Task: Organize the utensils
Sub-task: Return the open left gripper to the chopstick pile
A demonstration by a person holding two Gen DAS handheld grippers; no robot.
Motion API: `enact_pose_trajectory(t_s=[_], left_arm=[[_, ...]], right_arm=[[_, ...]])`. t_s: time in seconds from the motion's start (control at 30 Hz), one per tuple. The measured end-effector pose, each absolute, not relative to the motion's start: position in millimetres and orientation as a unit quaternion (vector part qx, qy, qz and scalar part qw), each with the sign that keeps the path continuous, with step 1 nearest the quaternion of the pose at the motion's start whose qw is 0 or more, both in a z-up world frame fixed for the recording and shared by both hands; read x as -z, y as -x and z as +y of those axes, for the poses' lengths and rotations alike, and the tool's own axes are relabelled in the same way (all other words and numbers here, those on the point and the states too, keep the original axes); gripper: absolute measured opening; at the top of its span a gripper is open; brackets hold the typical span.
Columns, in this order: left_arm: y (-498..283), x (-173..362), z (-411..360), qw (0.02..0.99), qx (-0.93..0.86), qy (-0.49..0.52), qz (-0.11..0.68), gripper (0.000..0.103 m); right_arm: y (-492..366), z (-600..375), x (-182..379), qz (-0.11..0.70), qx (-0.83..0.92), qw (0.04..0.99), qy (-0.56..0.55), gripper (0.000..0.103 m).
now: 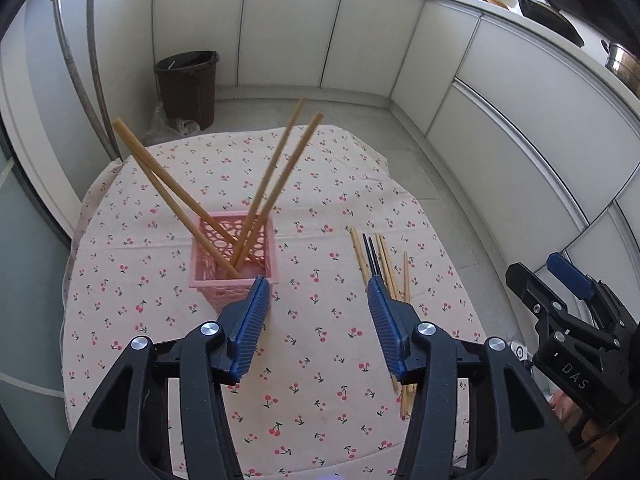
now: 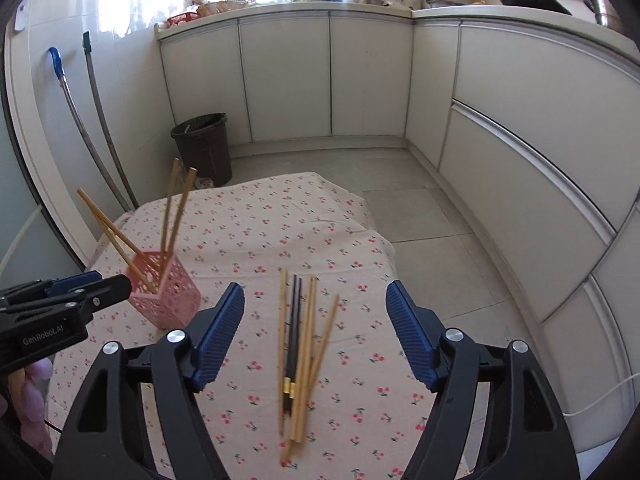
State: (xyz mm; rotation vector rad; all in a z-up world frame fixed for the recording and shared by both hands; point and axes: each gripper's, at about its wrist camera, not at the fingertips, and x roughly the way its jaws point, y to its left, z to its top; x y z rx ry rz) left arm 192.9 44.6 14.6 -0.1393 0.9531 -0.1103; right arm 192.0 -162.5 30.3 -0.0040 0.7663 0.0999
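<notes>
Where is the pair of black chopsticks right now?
The black chopsticks lie on the cherry-print tablecloth among loose wooden chopsticks, right of the pink basket.

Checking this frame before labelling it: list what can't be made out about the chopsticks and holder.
- Loose chopsticks on the tablecloth: motion-blurred in the right wrist view, so the wooden ones can't be counted; in the left wrist view, the left gripper covers their near ends.
- Pink holder: its near wall is partly behind the left gripper's finger, and its floor is too dim to see.
- Right gripper: cut off at the left wrist view's edge.
</notes>
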Motion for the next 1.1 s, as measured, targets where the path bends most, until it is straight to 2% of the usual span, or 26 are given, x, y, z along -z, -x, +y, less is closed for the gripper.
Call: enact_pose_trajectory(t_s=[0.07, 0.13, 0.2, 0.47, 0.73, 0.9, 1.0, 1.1], left_arm=[[-196.5, -8.1, 36.6, 0.878, 0.059, 0.061, 0.471, 0.063], [-201.9, 0.9, 28.2, 0.871, 0.063, 0.063, 0.484, 0.069], [-210.1, 11.0, 20.9, 0.86, 0.068, 0.064, 0.502, 0.073], [-250.9, 54.1, -17.6, 0.821, 0.068, 0.079, 0.561, 0.078], [-316.5, 100.4, -31.2, 0.798, 0.028, 0.077, 0.597, 0.078], [-345.7, 112.0, -34.0, 0.802, 0.018, 0.063, 0.594, 0.076], [-354.3, 117.5, -32.1, 0.807, 0.001, 0.055, 0.587, 0.068], [-360.4, 128.1, -31.3, 0.802, -0.006, 0.056, 0.595, 0.055]], right_arm=[[-189.2, -175.7, -25.0, 0.38, -0.036, 0.924, 0.003, 0.086], [-186.8, -187.9, -21.3, 0.389, -0.017, 0.921, 0.002, 0.092], [-187.3, -201.0, -18.1, 0.401, -0.007, 0.916, -0.002, 0.093], [-186.5, -234.5, -17.2, 0.417, -0.003, 0.908, -0.039, 0.095], [-193.6, -254.8, -11.7, 0.434, -0.015, 0.897, -0.087, 0.095], [-200.9, -259.9, -2.5, 0.455, -0.022, 0.883, -0.114, 0.095], [-203.2, -260.0, 2.0, 0.46, -0.023, 0.879, -0.121, 0.095], [-205.5, -260.7, 5.4, 0.465, -0.024, 0.876, -0.126, 0.095]])
